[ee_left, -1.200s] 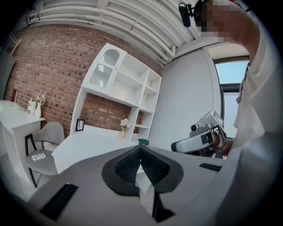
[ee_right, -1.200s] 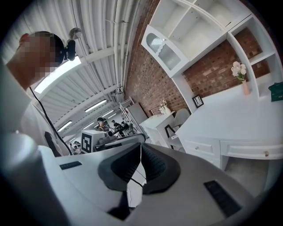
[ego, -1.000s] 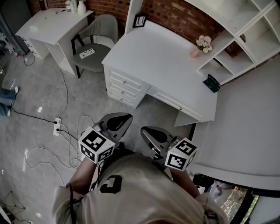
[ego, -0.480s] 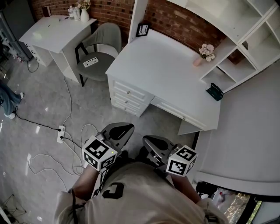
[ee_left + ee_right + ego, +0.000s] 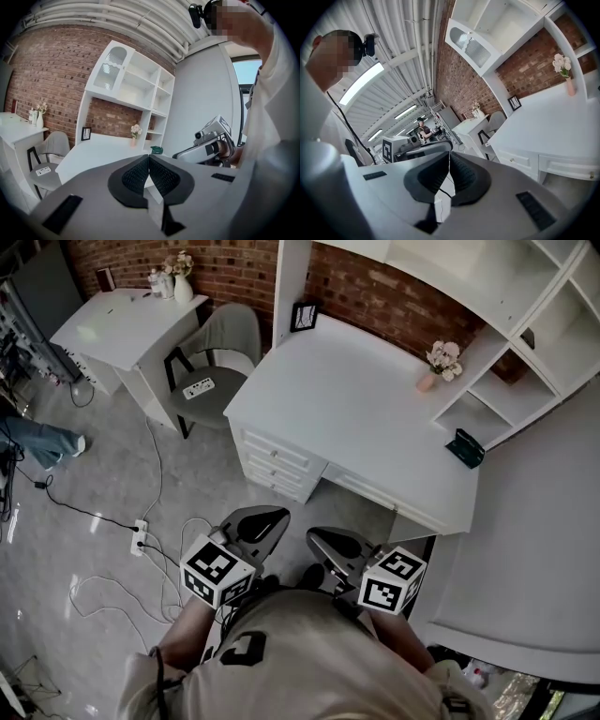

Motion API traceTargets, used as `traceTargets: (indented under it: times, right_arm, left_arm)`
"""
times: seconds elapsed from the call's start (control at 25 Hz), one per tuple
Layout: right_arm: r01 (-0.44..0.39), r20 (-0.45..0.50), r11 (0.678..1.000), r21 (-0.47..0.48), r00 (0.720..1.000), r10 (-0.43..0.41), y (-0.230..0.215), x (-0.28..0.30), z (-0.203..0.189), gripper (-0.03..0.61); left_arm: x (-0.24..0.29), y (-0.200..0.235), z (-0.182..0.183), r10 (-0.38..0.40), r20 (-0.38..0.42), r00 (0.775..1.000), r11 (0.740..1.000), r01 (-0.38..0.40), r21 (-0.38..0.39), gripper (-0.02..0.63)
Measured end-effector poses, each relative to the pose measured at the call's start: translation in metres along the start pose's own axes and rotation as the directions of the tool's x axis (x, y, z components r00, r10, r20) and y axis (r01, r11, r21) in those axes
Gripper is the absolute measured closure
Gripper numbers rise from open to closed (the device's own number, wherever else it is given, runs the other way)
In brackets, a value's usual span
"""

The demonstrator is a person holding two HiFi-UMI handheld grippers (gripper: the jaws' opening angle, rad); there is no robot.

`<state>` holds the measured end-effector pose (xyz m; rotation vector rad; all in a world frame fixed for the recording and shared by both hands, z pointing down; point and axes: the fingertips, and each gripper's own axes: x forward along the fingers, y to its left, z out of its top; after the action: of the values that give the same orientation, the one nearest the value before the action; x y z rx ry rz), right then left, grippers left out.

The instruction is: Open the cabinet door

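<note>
The cabinet door (image 5: 111, 70) is the arched, glazed panel closing the top left compartment of the white shelf unit (image 5: 140, 89). It sits at about 11 o'clock in the left gripper view and at 12 o'clock, high up, in the right gripper view. It looks flush with its frame, so I judge it shut and untouched.

Below it the shelf unit stands on a white bench (image 5: 347, 399) against the brick wall. On that bench a picture frame (image 5: 302, 315) stands at the back left corner, a pink vase of flowers (image 5: 441, 360) toward 1 o'clock, and a small dark green object (image 5: 466, 448) at the right end.

The left hand-held gripper (image 5: 258, 521) and the right hand-held gripper (image 5: 328, 542) sit side by side at 6 o'clock in the head view, close to the person's chest and well apart from the bench. Each has its jaws pressed together with nothing between them.

A chair (image 5: 220, 352) stands at 10 o'clock, and cables (image 5: 122, 568) trail over the floor at 8 o'clock.

Nothing of the task appears done. What is left, as I judge it, is the approach, the reach up to the door, the grasp and the pull.
</note>
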<state>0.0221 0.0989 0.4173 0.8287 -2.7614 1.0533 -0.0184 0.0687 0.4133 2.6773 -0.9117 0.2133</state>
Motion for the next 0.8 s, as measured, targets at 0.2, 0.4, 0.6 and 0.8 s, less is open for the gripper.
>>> traceTargets:
  times: [0.2,0.4,0.6,0.8]
  right_arm:
    - [-0.026,0.026,1.000,0.003,0.999,0.026,-0.021,-0.010,0.015,0.551]
    - [-0.044,0.031,0.999,0.005,0.999,0.044,-0.039,-0.023,0.027,0.551]
    - [-0.085,0.033,0.996,-0.030,0.996,0.086,-0.050,-0.037,0.037,0.551]
    - [-0.091,0.045,0.996,0.009,0.995,0.091,-0.074,-0.056,0.046,0.552]
  left_arm:
    - [0.027,-0.005,0.009,0.006,-0.013,1.000,1.000,-0.006,0.024,0.597]
    - [0.049,-0.006,0.019,0.040,-0.008,0.999,0.999,-0.040,0.026,0.597]
    - [0.074,-0.015,0.028,0.060,0.002,0.998,0.998,-0.060,0.033,0.597]
    - [0.105,-0.031,0.034,0.052,-0.013,0.999,0.997,-0.051,0.057,0.597]
